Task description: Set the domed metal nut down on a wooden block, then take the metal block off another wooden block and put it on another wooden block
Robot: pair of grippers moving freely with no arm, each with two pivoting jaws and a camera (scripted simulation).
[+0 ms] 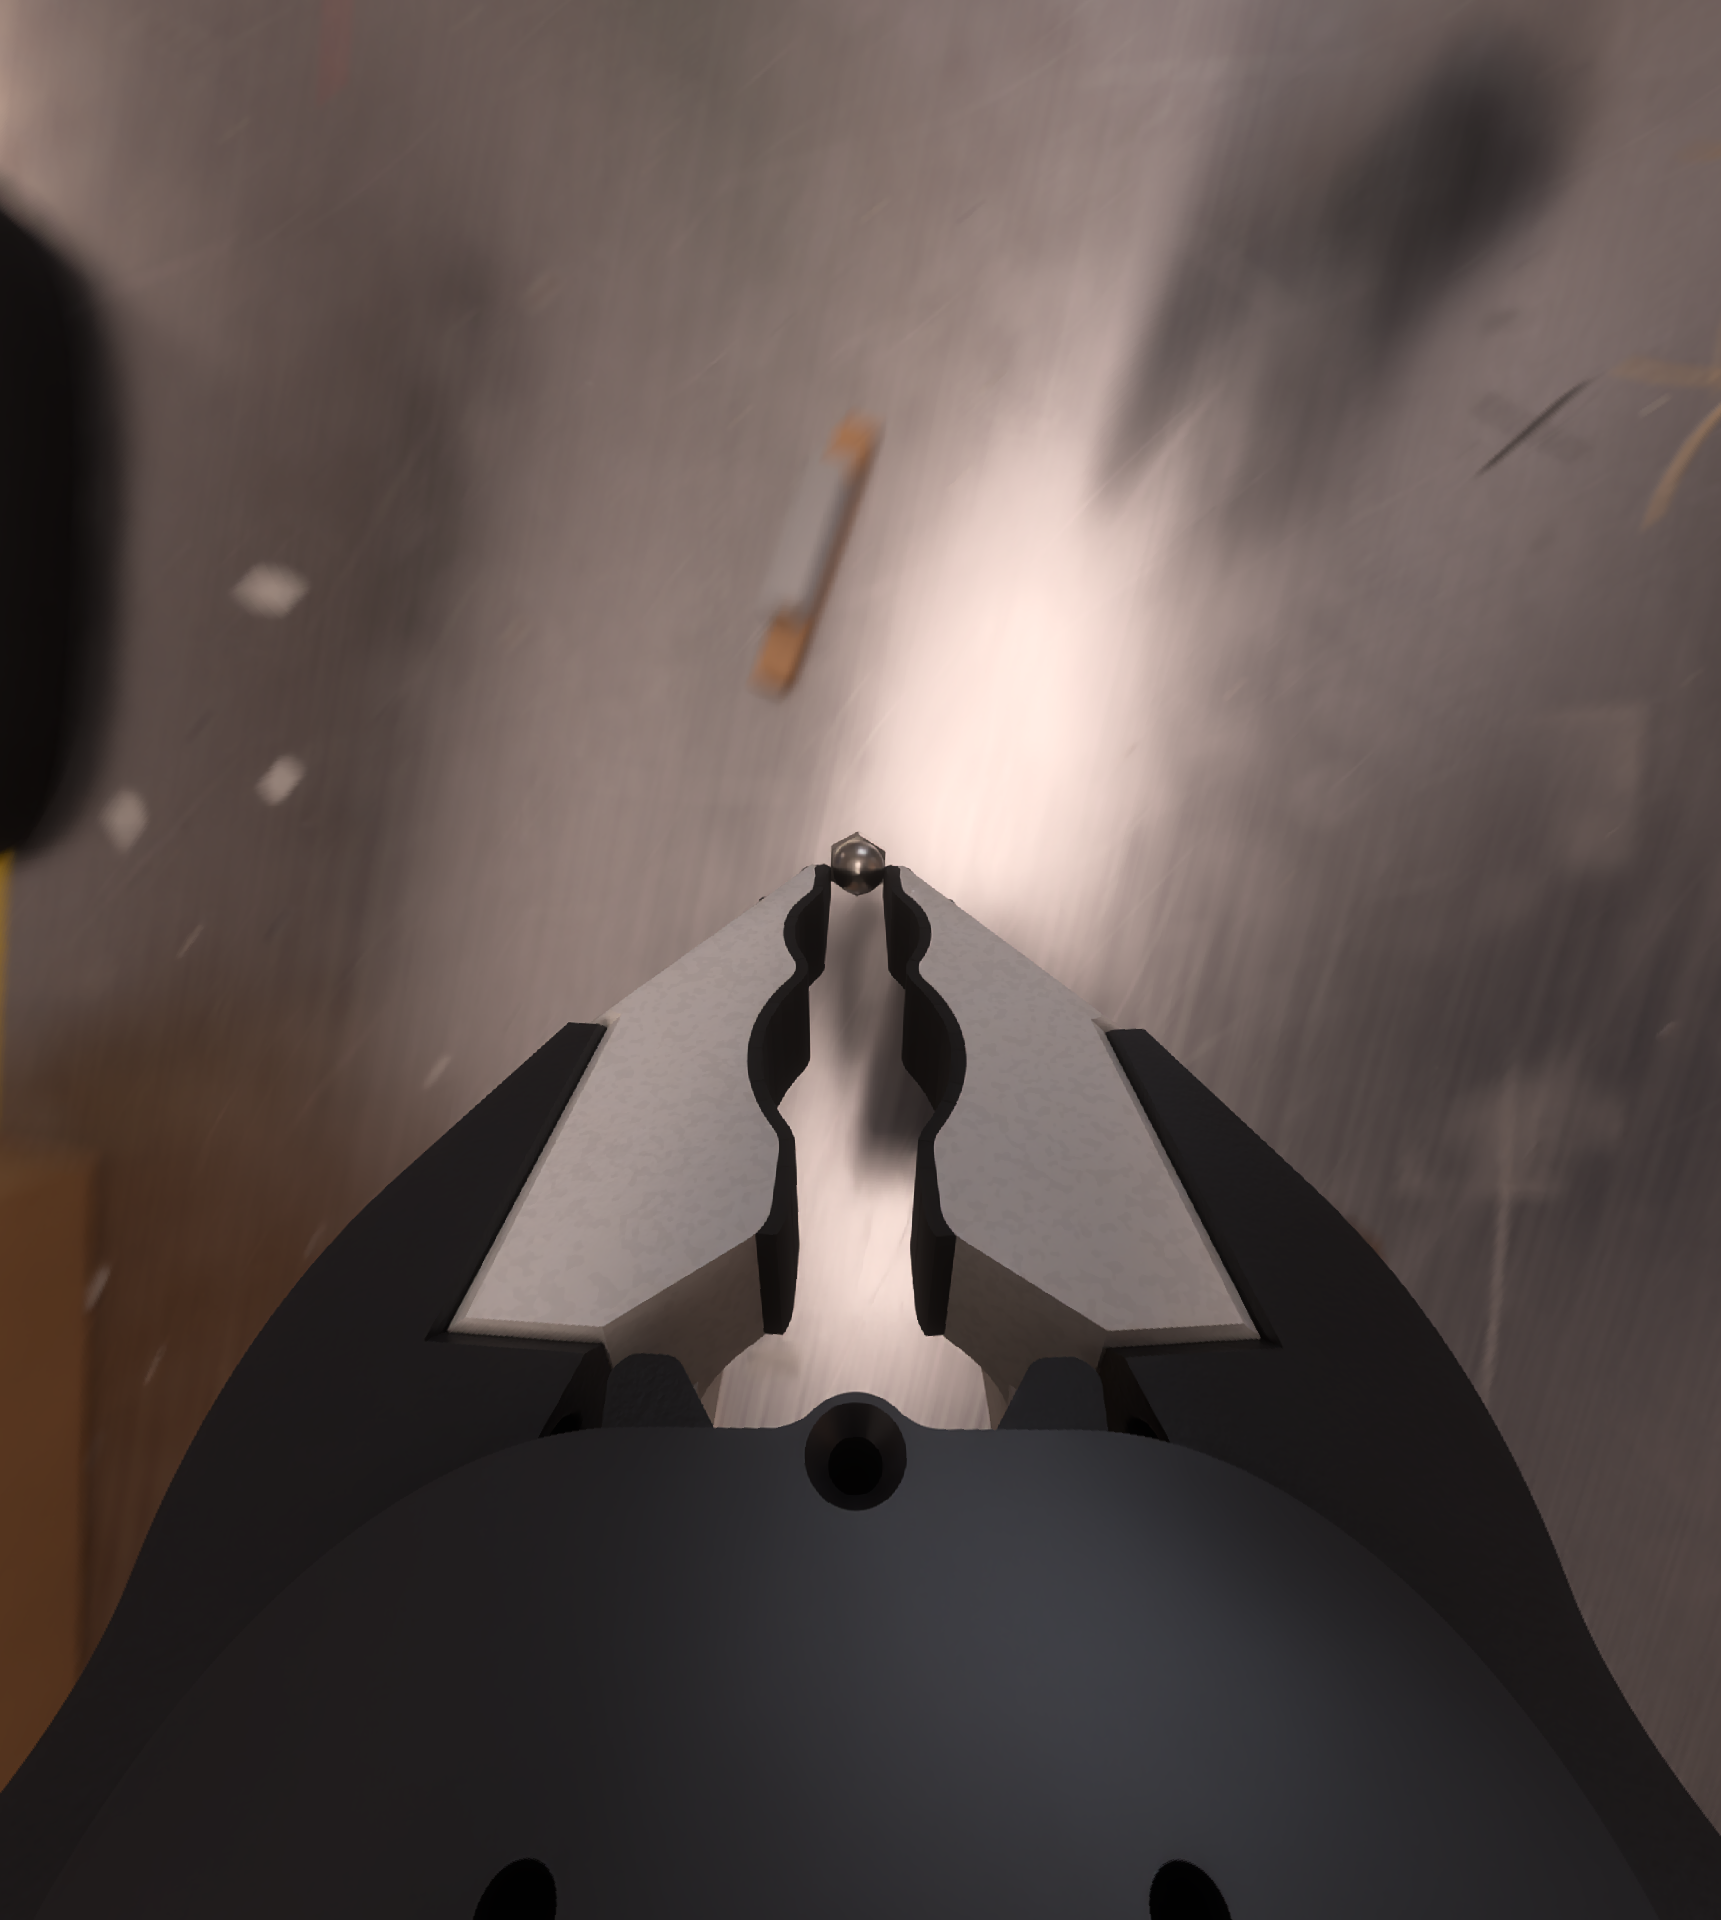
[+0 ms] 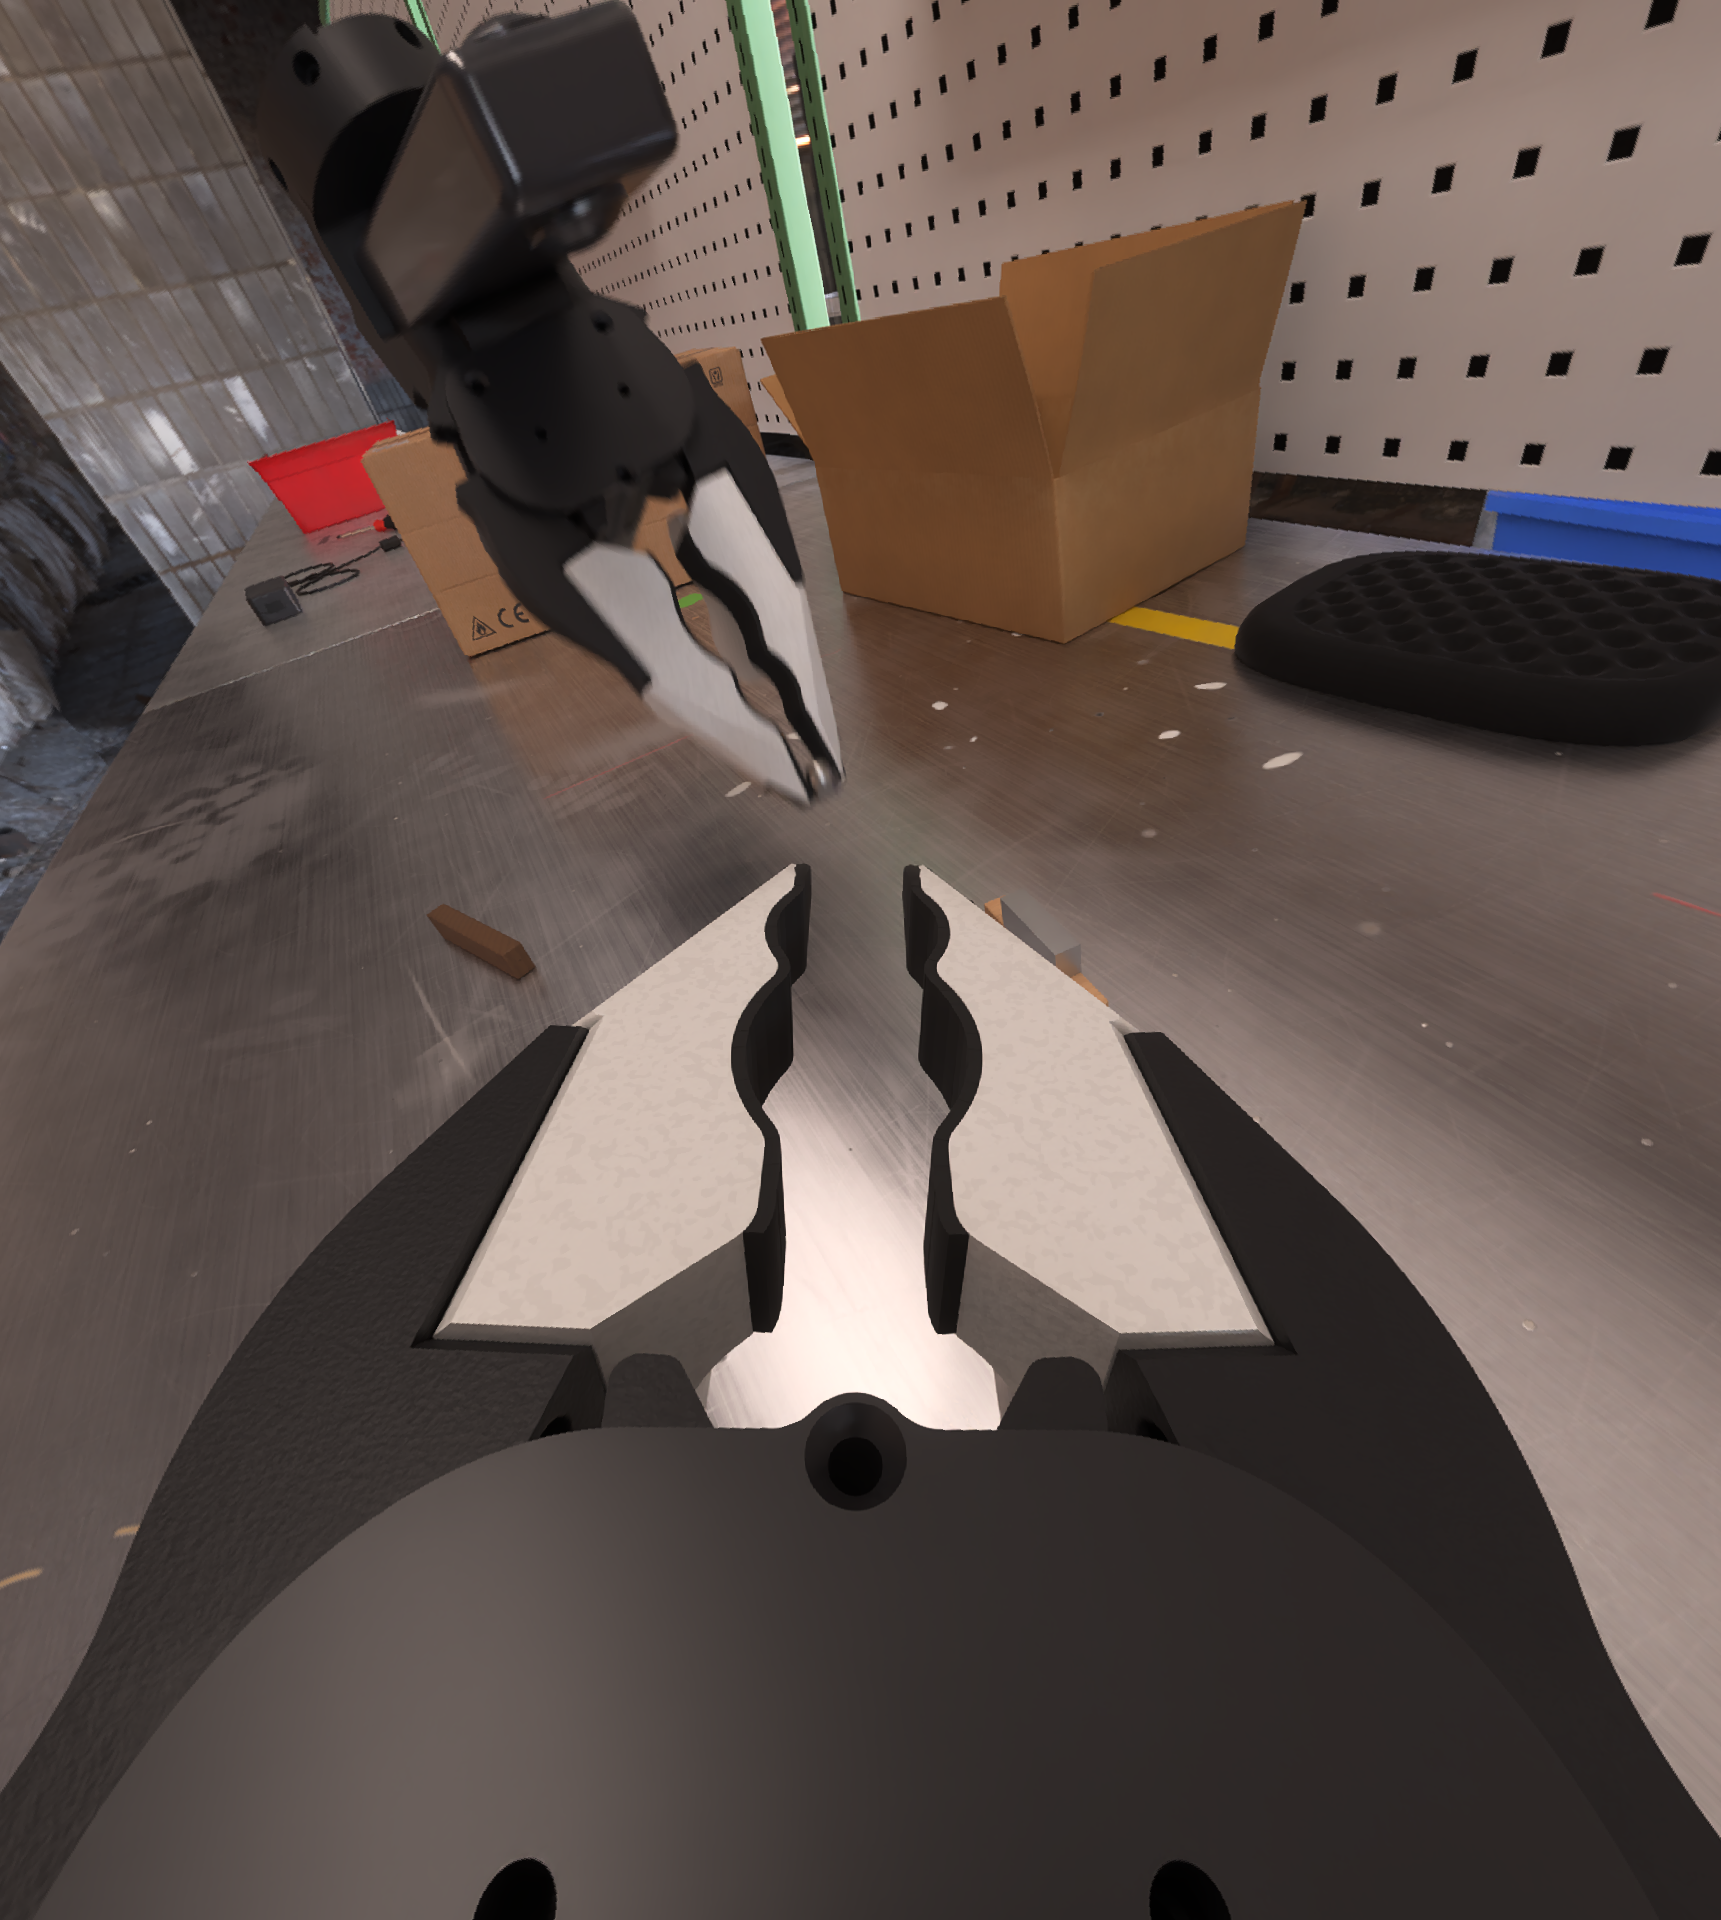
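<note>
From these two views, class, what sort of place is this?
Most likely a workshop or packing bench: a scratched metal worktop, a pegboard wall behind it, and an open cardboard box with a red bin farther back.

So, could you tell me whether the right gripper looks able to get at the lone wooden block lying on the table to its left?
Probably yes. The right gripper is open and holds nothing, and the wooden block lies alone on bare table. The left gripper, pinching the domed nut, hangs farther off, apparently clear of that path.
</note>
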